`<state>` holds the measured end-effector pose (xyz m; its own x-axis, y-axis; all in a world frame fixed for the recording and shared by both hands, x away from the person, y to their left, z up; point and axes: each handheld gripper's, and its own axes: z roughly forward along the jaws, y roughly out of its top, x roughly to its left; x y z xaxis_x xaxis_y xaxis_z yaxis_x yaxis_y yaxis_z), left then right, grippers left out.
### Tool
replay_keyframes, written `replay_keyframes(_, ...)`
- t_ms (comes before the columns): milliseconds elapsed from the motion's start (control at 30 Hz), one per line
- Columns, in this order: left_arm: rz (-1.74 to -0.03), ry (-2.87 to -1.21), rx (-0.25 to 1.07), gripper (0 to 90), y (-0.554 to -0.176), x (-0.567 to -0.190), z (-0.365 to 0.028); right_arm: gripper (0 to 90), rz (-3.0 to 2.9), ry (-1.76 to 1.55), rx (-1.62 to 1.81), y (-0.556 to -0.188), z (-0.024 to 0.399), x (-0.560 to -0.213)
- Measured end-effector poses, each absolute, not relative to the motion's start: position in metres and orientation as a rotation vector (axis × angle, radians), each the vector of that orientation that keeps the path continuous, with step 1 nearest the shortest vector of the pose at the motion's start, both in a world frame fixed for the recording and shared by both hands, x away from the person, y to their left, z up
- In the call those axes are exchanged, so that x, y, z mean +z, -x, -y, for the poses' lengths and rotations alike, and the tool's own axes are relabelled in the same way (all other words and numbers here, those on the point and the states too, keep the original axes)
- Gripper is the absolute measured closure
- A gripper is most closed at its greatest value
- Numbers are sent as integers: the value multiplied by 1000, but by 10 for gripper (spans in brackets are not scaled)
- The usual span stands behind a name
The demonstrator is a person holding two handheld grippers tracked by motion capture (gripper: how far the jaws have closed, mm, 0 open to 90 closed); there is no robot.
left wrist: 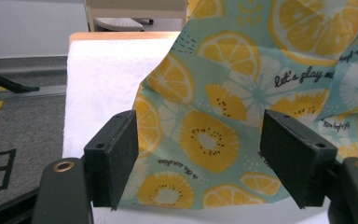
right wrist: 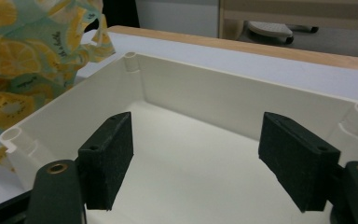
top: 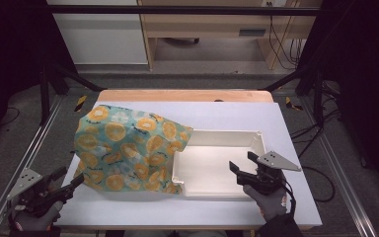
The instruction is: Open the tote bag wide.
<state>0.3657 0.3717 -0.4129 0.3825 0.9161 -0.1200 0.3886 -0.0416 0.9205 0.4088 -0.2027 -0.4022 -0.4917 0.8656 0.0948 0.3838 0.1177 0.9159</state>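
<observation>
Cloth and tray on desk, both hand-held grippers empty

Item 1: crumpled turquoise cloth printed with yellow citrus slices (top: 128,150). It lies heaped just ahead of the left hand-held gripper (top: 71,185), its right edge draped over the left rim of the tray. Folds are loose and rumpled, with black script lettering among the fruit motifs. In the left gripper view the cloth (left wrist: 242,116) sits beyond and between the two black jaws, not touched by either.

Item 2: shallow white rectangular plastic tray (top: 256,136) with rounded corner posts. It sits directly under and ahead of the right hand-held gripper (top: 244,165). Interior bare and clean; in the right gripper view its far wall (right wrist: 242,100) faces the jaws.

Item 3: left hand-held gripper. Jaws spread wide, holding nothing, near the front left corner of the pale-topped desk (top: 296,197).

Item 4: right hand-held gripper. Jaws spread wide, holding nothing, hovering over the near part of the tray.

Progress, as judged: work looks at an early stage. Neither thing is gripped, and the cloth is neither folded nor laid inside the tray. Left to do, most likely: close on a cloth edge with the left hand-held gripper, then handle cloth and tray together.
</observation>
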Motion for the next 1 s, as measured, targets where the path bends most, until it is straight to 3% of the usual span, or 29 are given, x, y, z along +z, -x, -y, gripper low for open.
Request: replay_keyframes(1000,-1092,-1597,662,298,-370,-371,-365,350,-1972,-1072,1449,-411,153,-370)
